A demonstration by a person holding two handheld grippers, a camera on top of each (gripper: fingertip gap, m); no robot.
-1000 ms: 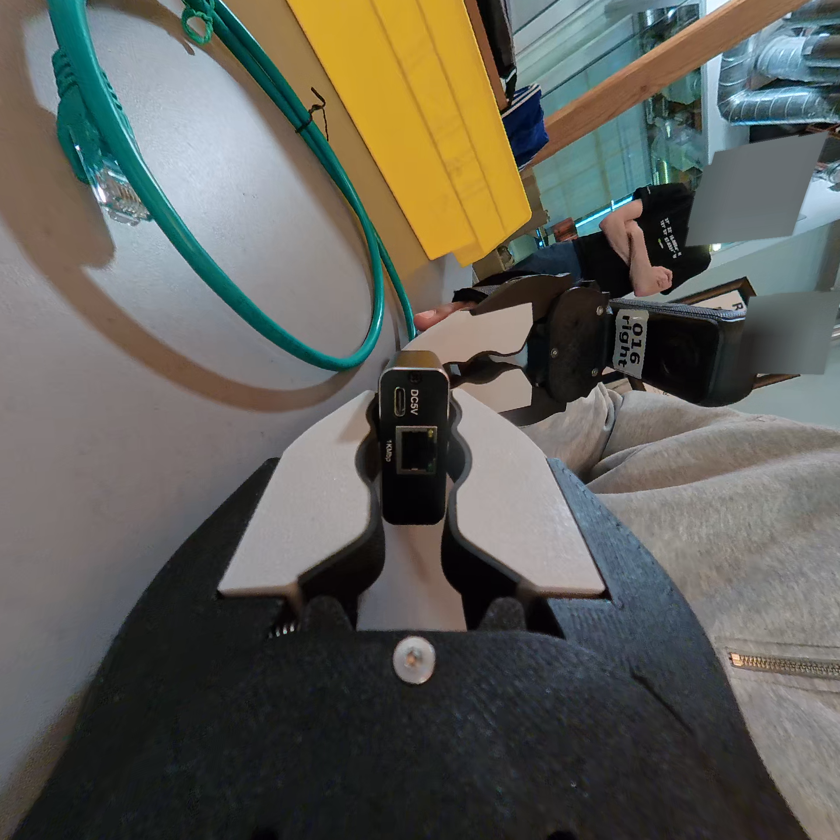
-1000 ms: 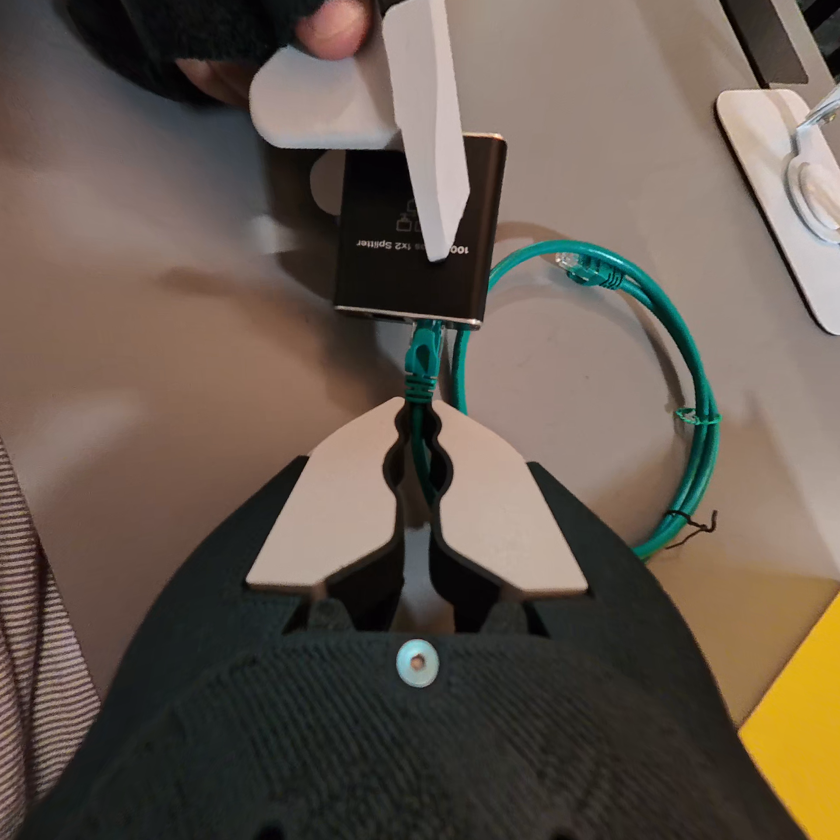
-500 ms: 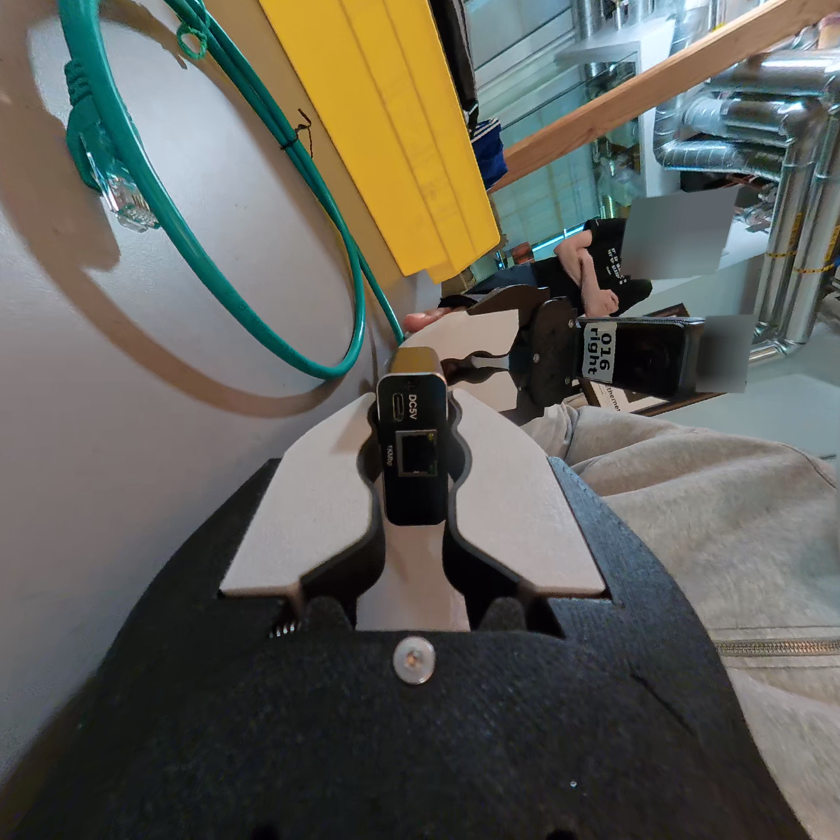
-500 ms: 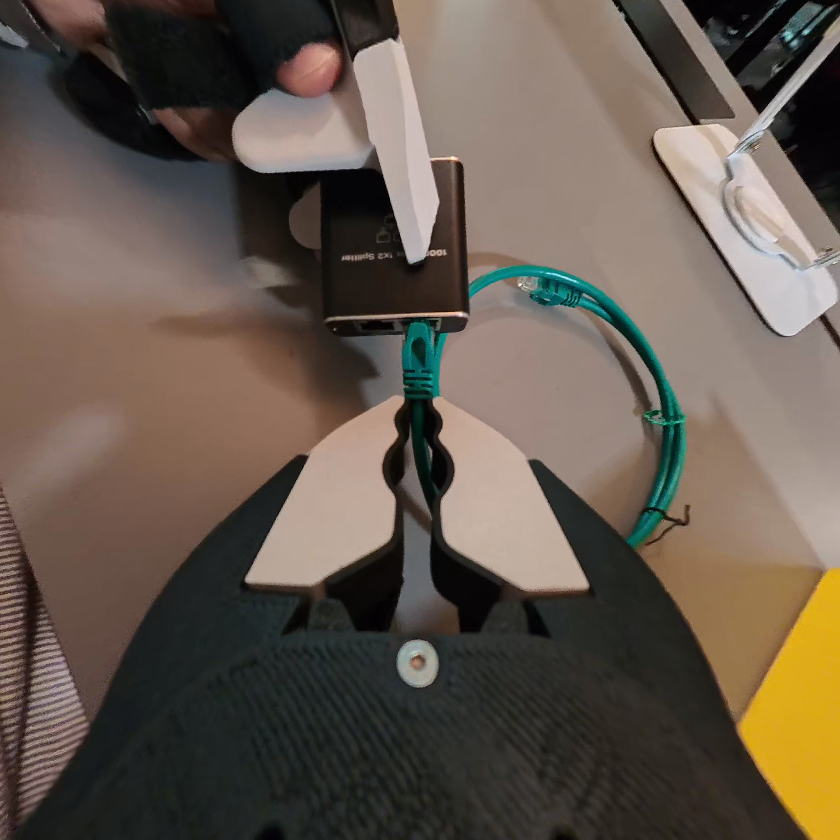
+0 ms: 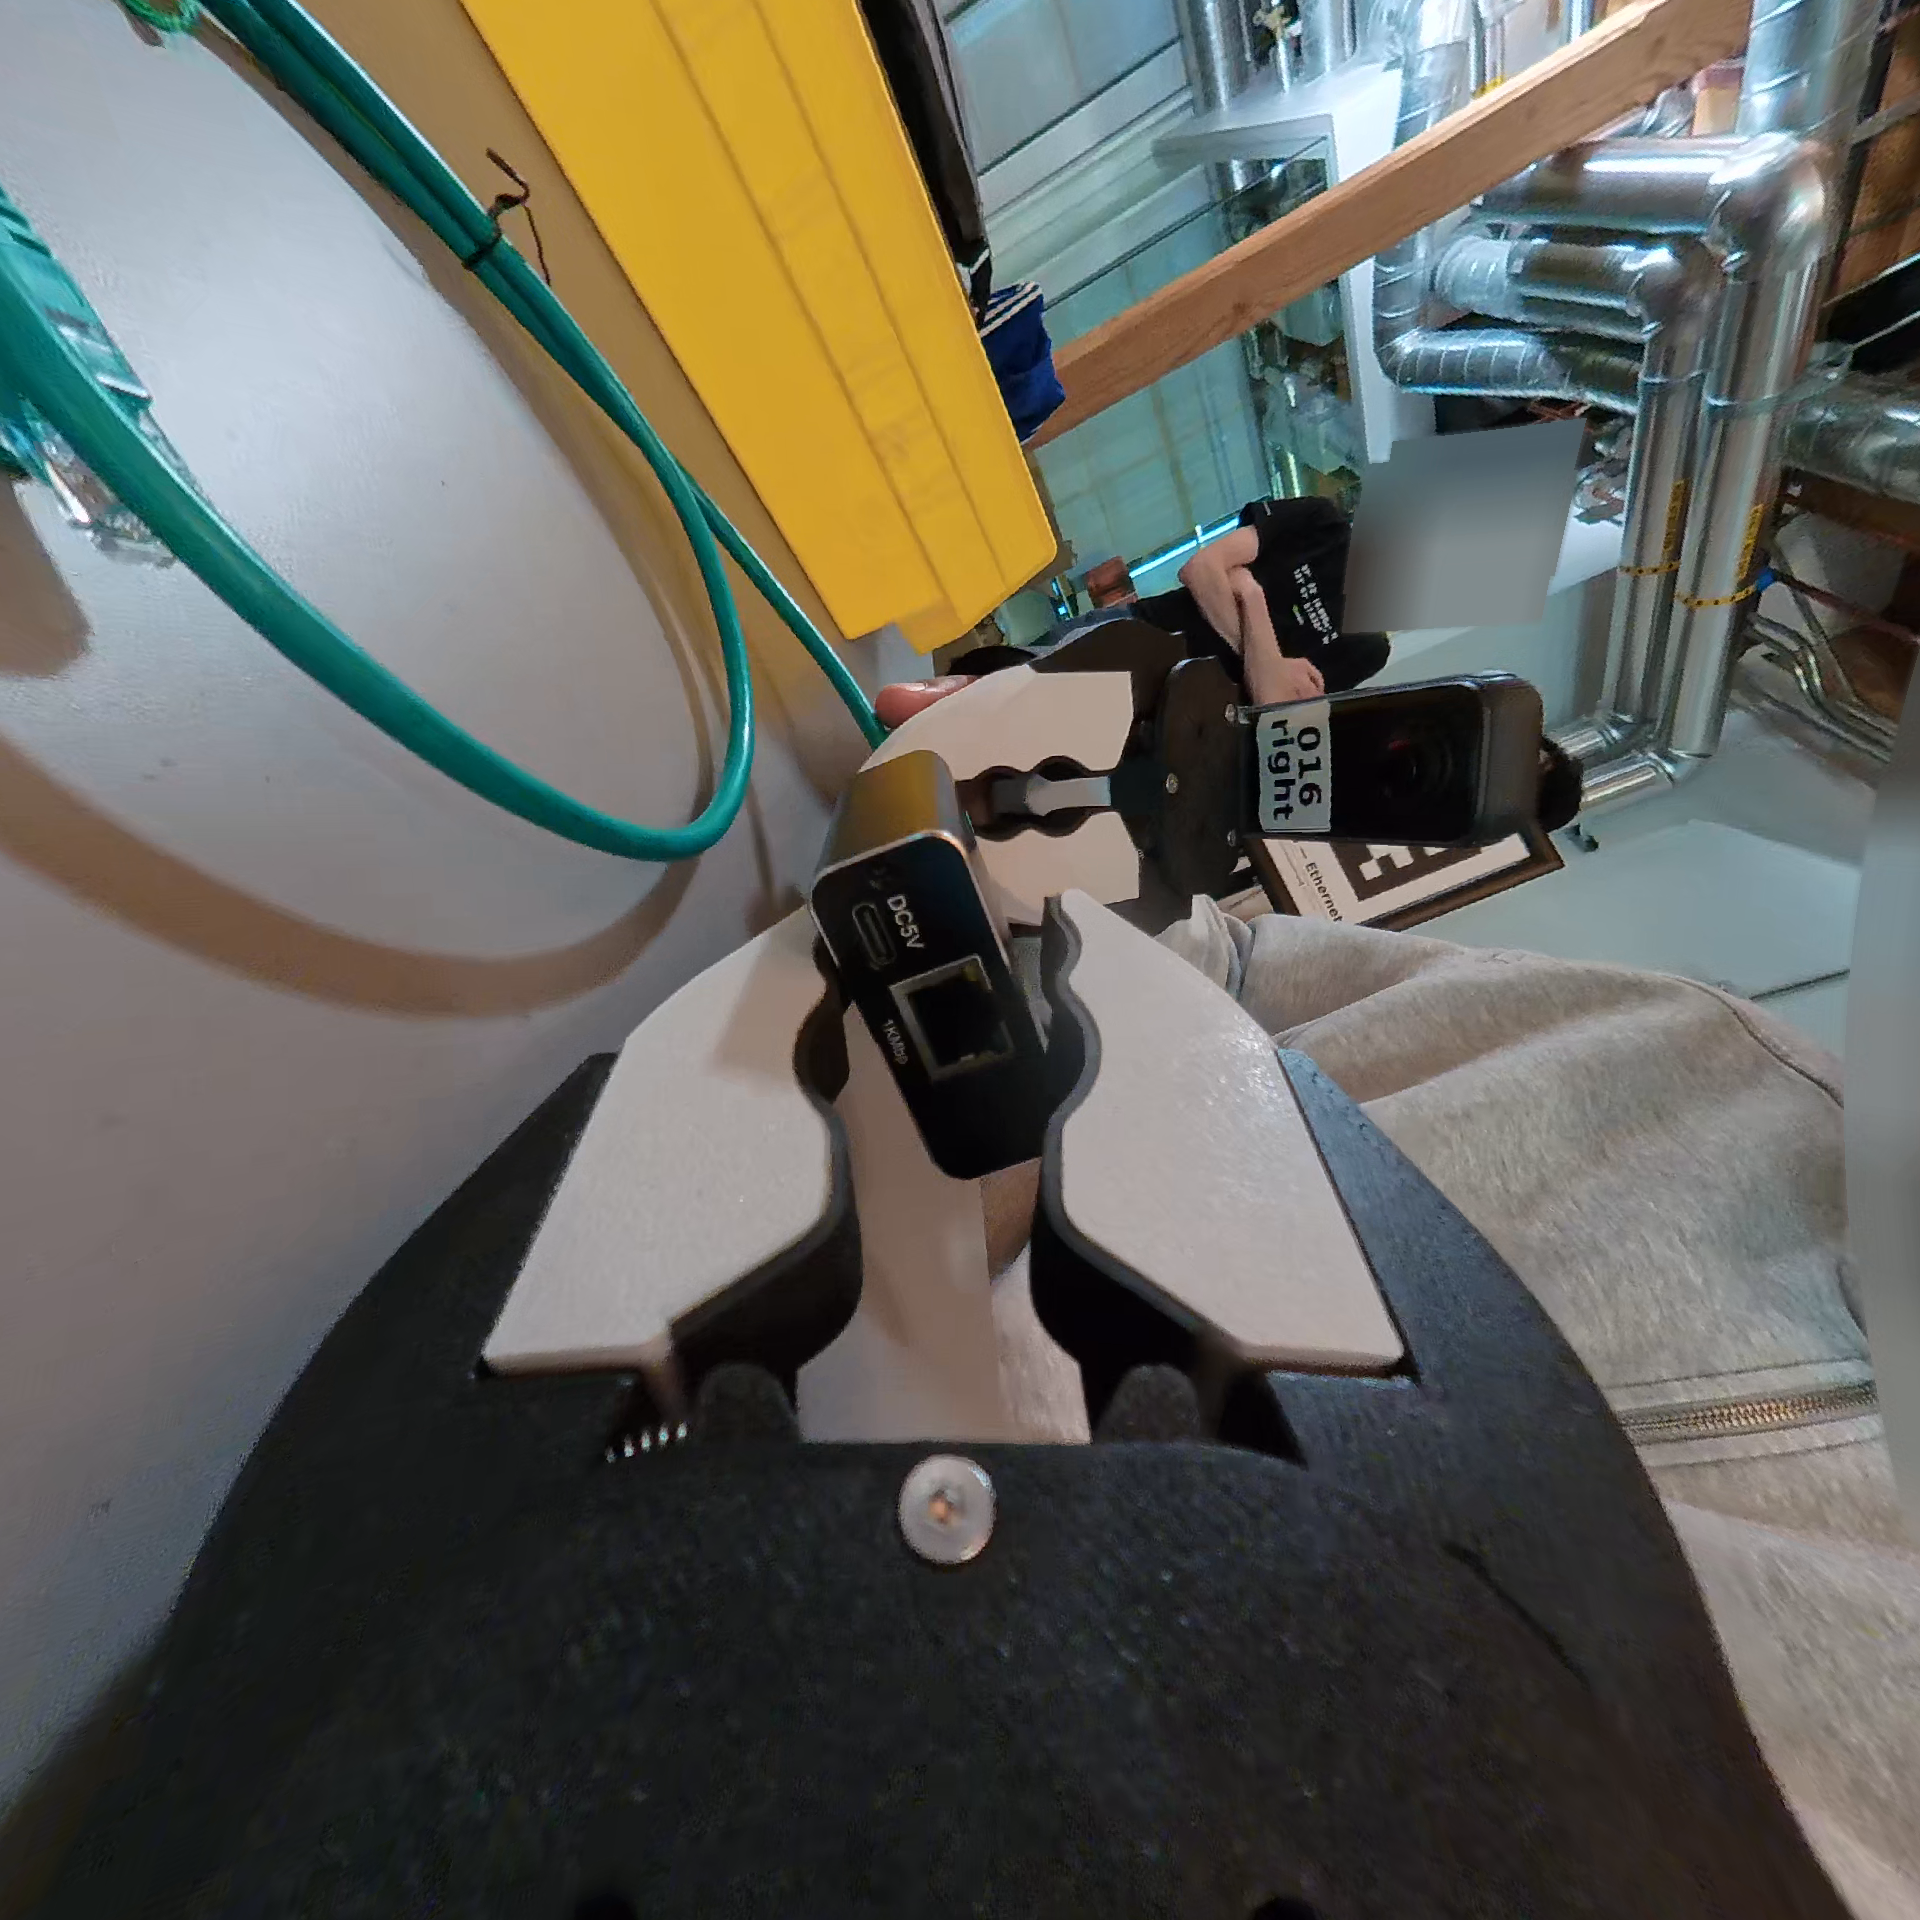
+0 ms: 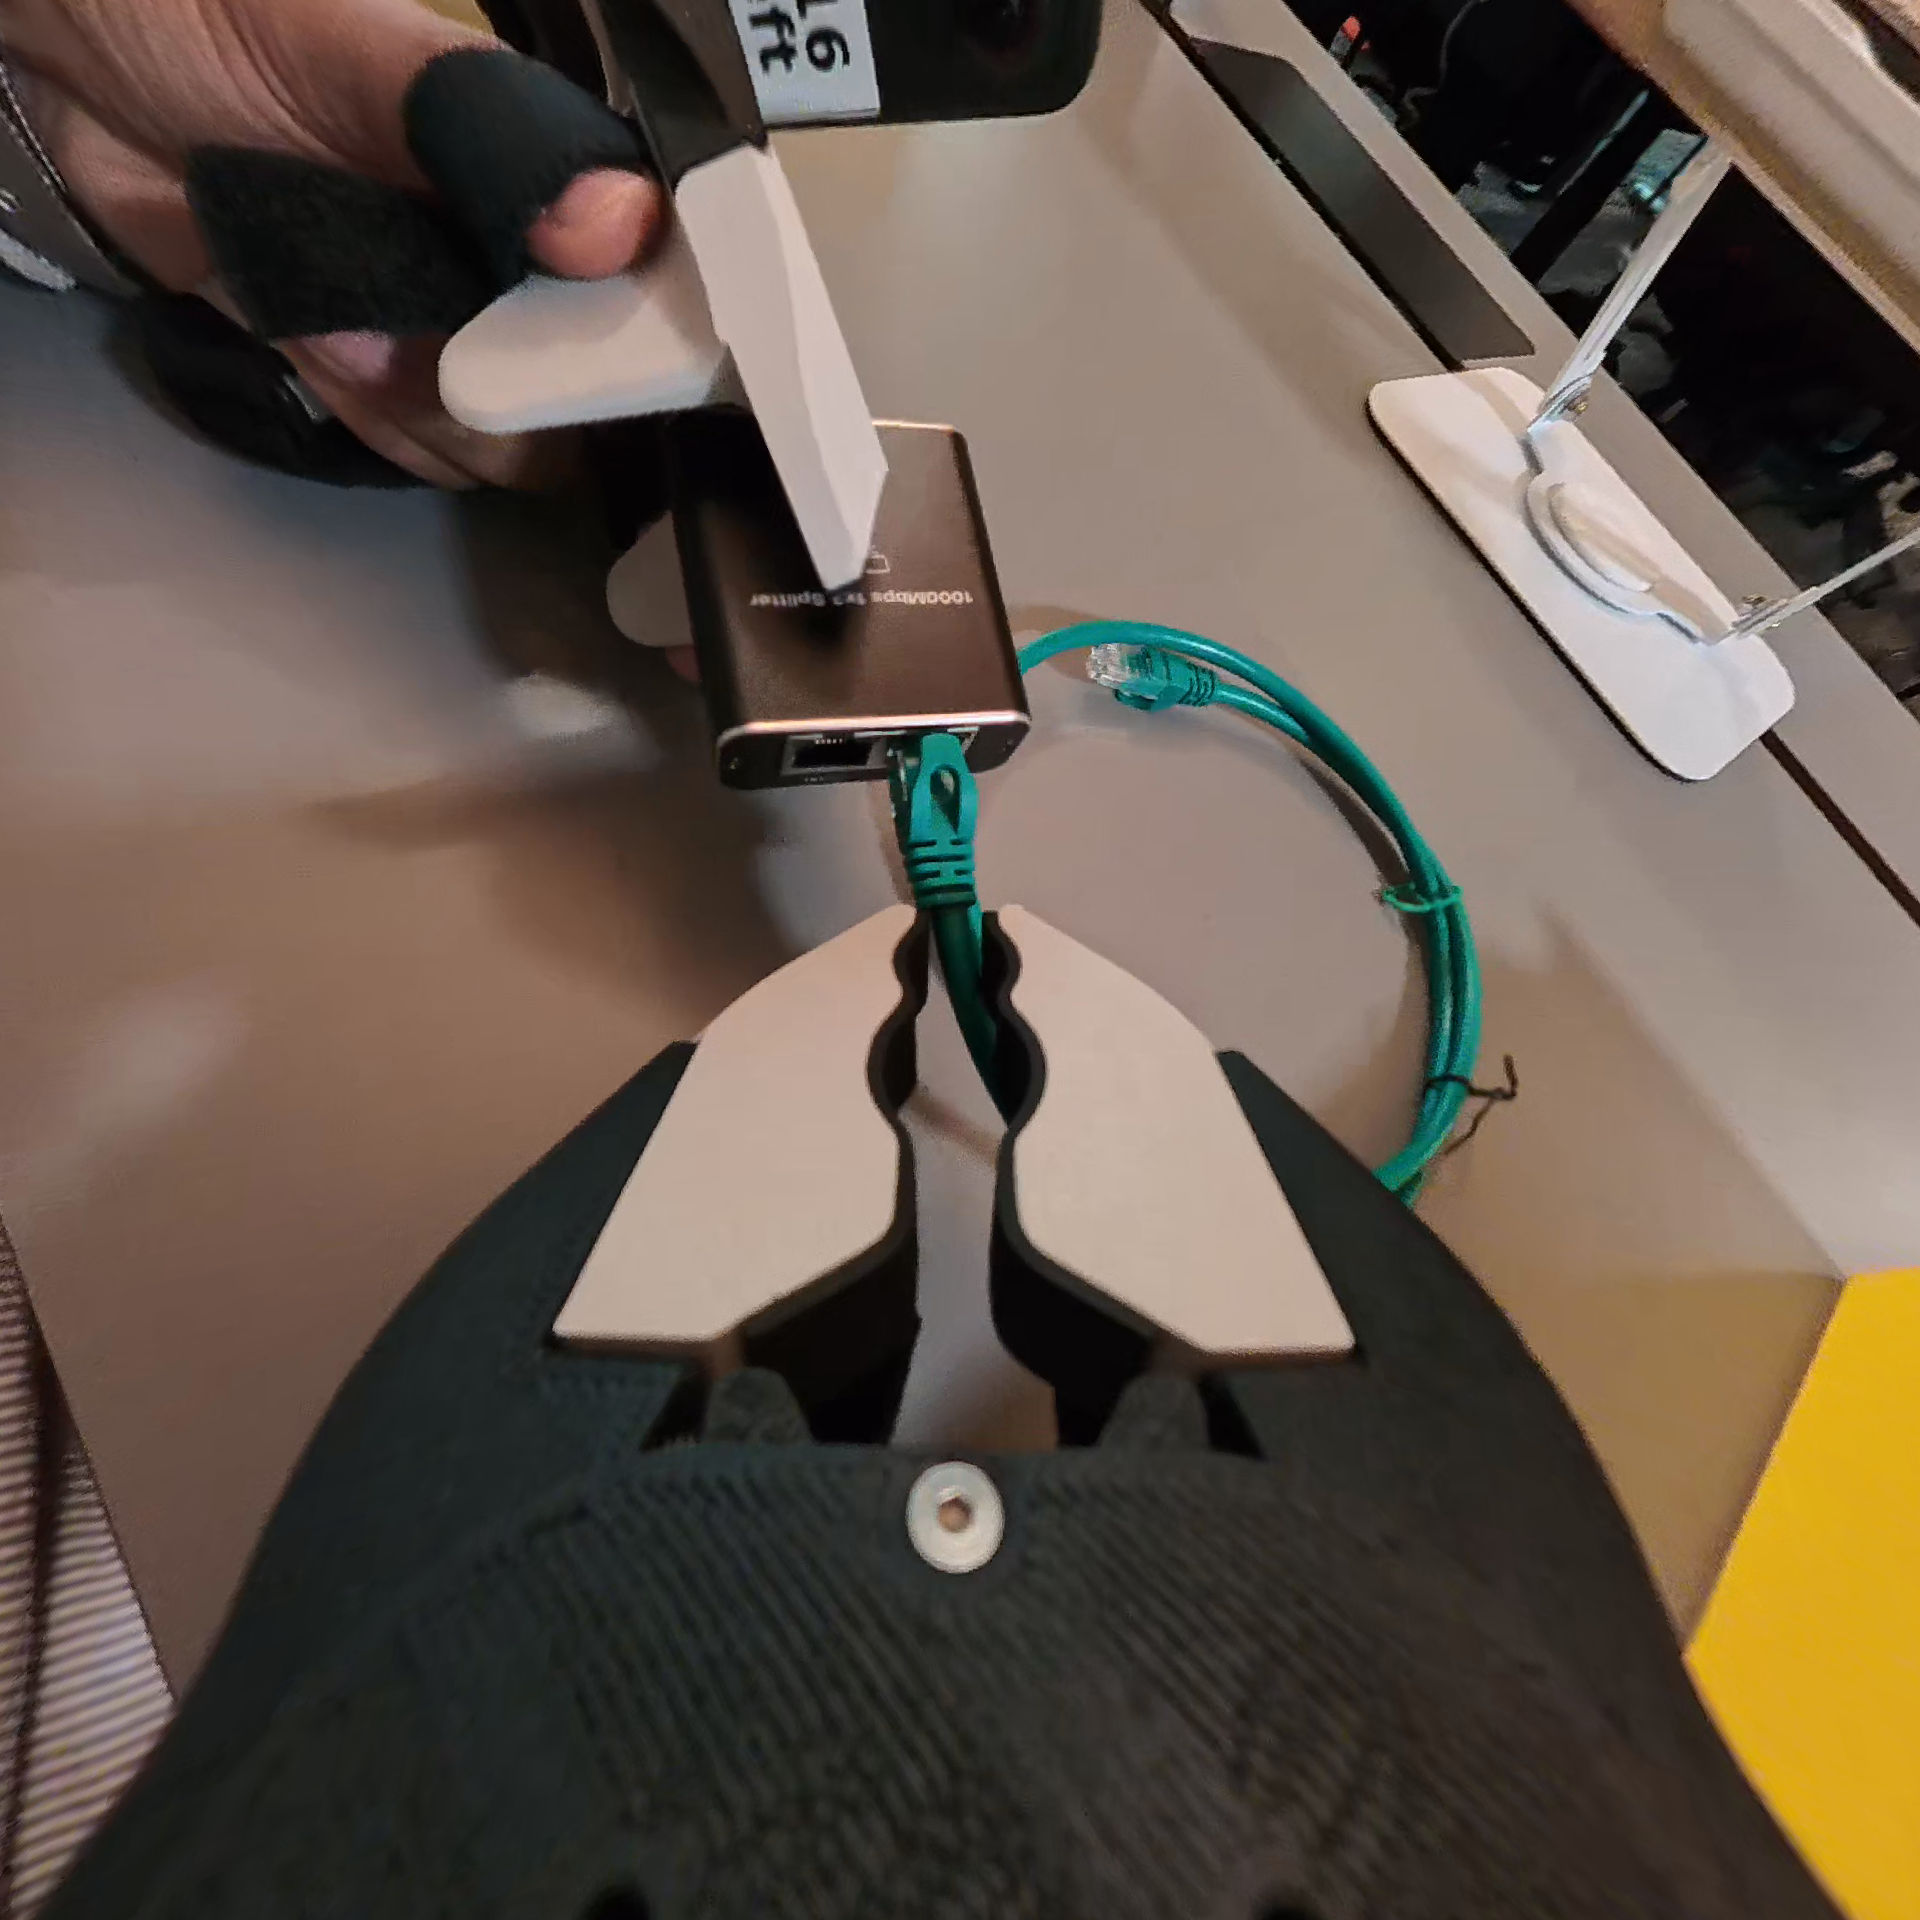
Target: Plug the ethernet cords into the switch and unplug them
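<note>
The left gripper point(image 5: 940, 1029) has its jaws narrowed around the small black switch point(image 5: 930, 997), one pale finger point(image 5: 717, 1122) against each broad face, though the box sits tilted in the gap. In the right wrist view the switch point(image 6: 852, 613) is raised off the grey table point(image 6: 312, 935), its long axis running near to far, and the end with two ports faces the near side. The opposite end, with a single port and a small slot, faces back toward the left wrist camera.

The right gripper point(image 6: 951, 925) is pinched nearly closed on the green ethernet cord point(image 6: 971, 997), just behind the plug boot point(image 6: 940, 831). That plug points away toward the far side and sits at the right-hand port of the pair; the left-hand port is bare. Whether it is fully seated I cannot tell.

The cord loops off to the right over the table, tied with twist ties, and its free plug point(image 6: 1132, 670) lies just right of the switch. A yellow bin point(image 6: 1829, 1621) shows at the near right.
</note>
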